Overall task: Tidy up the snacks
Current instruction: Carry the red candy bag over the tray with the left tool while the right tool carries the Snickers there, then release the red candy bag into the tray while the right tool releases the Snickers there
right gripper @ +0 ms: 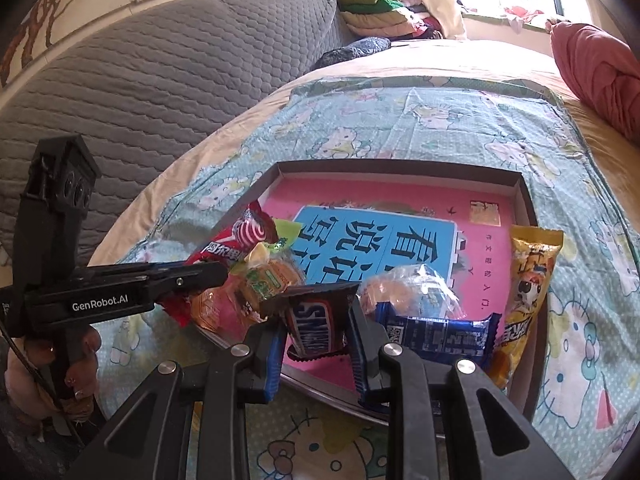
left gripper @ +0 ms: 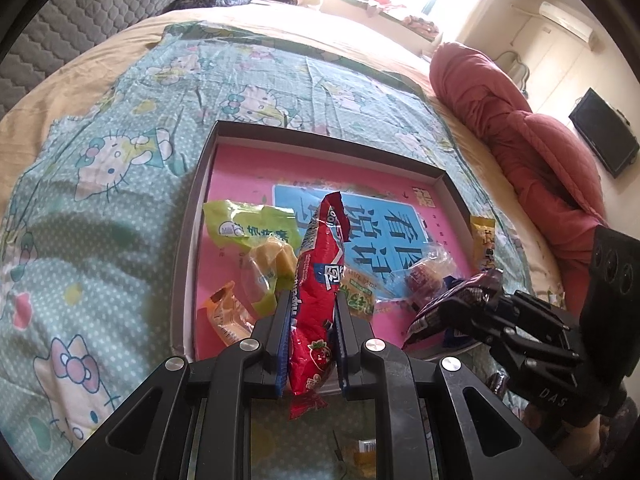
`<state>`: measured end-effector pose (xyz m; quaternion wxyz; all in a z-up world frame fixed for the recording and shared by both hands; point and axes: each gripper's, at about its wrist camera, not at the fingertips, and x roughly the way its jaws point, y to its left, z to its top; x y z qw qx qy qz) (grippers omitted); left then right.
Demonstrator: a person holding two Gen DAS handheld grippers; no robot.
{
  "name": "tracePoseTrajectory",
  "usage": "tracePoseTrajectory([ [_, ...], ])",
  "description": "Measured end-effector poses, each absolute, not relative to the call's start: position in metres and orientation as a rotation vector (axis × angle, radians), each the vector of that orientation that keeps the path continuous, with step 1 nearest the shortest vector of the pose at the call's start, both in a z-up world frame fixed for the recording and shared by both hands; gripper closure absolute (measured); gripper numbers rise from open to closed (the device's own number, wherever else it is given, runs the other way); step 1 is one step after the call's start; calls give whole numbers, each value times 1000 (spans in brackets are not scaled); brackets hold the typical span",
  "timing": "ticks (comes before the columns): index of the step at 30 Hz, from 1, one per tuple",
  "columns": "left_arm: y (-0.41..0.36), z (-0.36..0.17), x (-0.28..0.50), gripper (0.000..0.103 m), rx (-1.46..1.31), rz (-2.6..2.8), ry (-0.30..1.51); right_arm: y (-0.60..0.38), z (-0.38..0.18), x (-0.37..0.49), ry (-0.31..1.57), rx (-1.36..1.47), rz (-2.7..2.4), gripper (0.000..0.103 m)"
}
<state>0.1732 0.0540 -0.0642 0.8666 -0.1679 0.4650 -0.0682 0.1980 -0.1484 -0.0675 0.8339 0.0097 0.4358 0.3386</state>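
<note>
A shallow box (left gripper: pixel 188 240) with a pink floor lies on the bed; it also shows in the right wrist view (right gripper: pixel 524 196). My left gripper (left gripper: pixel 310 308) is shut on a red lollipop bag (left gripper: pixel 320 276), held upright over the box's near edge. My right gripper (right gripper: pixel 318 322) is shut on a brown Snickers bar (right gripper: pixel 316 320) above the box's near edge; the bar (left gripper: pixel 452 304) also shows in the left wrist view. In the box lie a green milk-candy bag (left gripper: pixel 248 228), an orange snack (left gripper: pixel 226 316), a blue packet (right gripper: pixel 436 334) and a clear wrapped pastry (right gripper: pixel 412 288). A yellow bag (right gripper: pixel 528 280) leans on the right wall.
The box sits on a Hello Kitty sheet (left gripper: pixel 112 184) on a bed. A red quilt roll (left gripper: pixel 532 132) lies at the far right, a grey padded headboard (right gripper: pixel 140 92) at the left, and folded clothes (right gripper: pixel 384 8) at the far end.
</note>
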Motion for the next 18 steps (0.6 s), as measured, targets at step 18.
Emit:
tracePoseTrajectory([
  [18, 46, -70, 184, 84, -325, -116, 984, -158, -74, 209, 966, 79, 669, 74],
])
